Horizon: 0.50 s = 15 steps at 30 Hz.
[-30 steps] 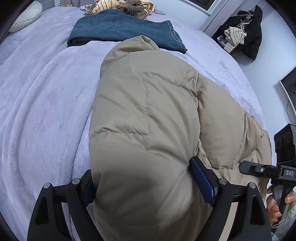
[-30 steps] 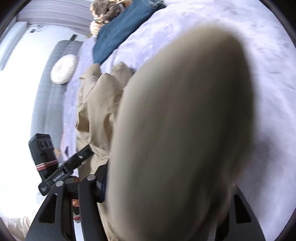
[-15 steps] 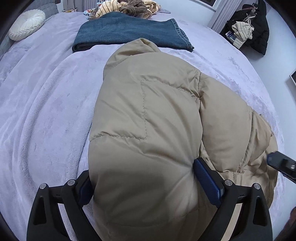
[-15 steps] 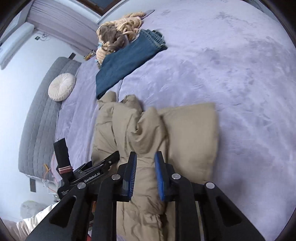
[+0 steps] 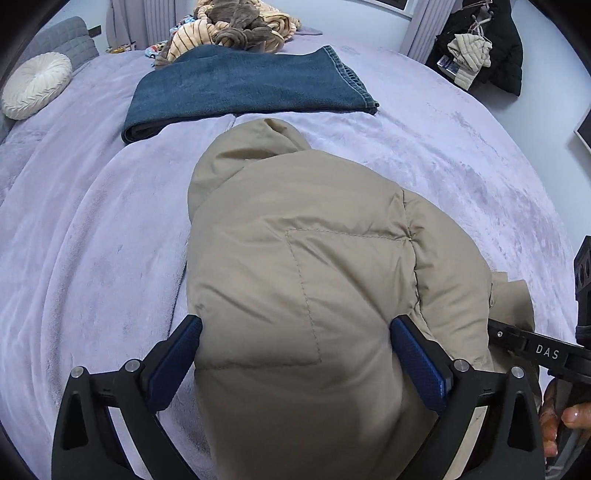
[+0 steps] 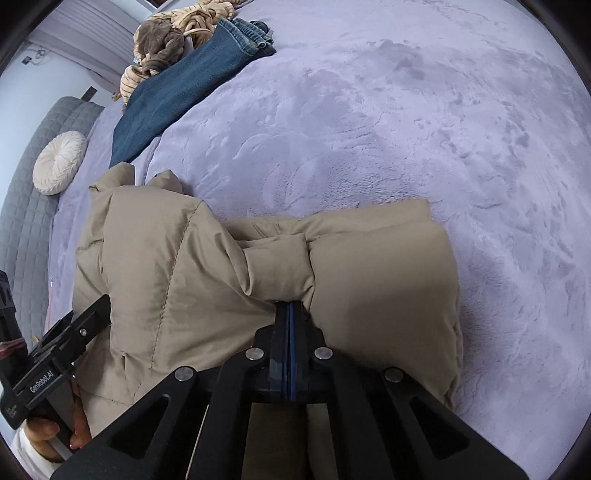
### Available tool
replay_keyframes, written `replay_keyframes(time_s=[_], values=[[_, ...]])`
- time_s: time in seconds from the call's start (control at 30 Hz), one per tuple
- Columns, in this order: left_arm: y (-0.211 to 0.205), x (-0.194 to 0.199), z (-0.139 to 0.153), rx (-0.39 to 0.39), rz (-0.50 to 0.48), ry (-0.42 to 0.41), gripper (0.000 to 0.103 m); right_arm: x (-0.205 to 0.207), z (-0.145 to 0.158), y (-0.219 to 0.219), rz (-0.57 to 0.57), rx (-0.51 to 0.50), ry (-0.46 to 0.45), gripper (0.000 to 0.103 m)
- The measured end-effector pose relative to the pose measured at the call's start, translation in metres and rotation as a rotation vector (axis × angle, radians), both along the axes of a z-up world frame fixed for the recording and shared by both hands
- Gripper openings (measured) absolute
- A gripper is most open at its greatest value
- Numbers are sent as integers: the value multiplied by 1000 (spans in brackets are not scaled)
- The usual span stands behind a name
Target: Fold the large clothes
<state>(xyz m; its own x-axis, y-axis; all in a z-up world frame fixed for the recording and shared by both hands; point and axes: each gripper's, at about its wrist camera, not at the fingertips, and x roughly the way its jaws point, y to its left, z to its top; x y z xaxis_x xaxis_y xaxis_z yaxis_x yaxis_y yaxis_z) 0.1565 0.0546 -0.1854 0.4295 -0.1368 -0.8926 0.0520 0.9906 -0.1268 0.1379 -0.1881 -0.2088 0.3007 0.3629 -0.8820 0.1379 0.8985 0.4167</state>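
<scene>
A beige puffer jacket (image 5: 303, 266) lies bunched on the lilac bed; it also shows in the right wrist view (image 6: 207, 273). My left gripper (image 5: 295, 354) has its jaws spread wide on either side of a thick fold of the jacket, the blue pads (image 5: 417, 358) touching it. My right gripper (image 6: 290, 314) is shut, its tips pinching a fold of the jacket beside the folded sleeve (image 6: 380, 273). The other gripper's body shows at the edge of each view.
Folded blue jeans (image 5: 240, 88) lie farther up the lilac blanket (image 5: 92, 240), with a heap of striped and brown clothes (image 5: 236, 29) behind. A round white cushion (image 5: 35, 85) sits at the grey headboard. Dark coats (image 5: 480, 44) hang at the right.
My right gripper laid the sleeve down across the jacket and closed fully on a fold. My left gripper stayed around the jacket's near end and tilted up a little.
</scene>
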Motion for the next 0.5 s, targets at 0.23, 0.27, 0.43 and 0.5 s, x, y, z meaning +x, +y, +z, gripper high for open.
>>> replay_keyframes(time_s=[0.23,0.27,0.43,0.5], values=[[11,-6,-4,-25,10,1,102,-33,48,-1,-15,26,-4,4],[11,-7,-4,-26,12,0,102,-46,60,2,-1,18,-19,4],[12,-7,-3,-28,13,0,102,-108,89,17,39,-40,-58,4],[14,-8,0,-23,20,9,102,-123,82,22,50,-70,-32,4]])
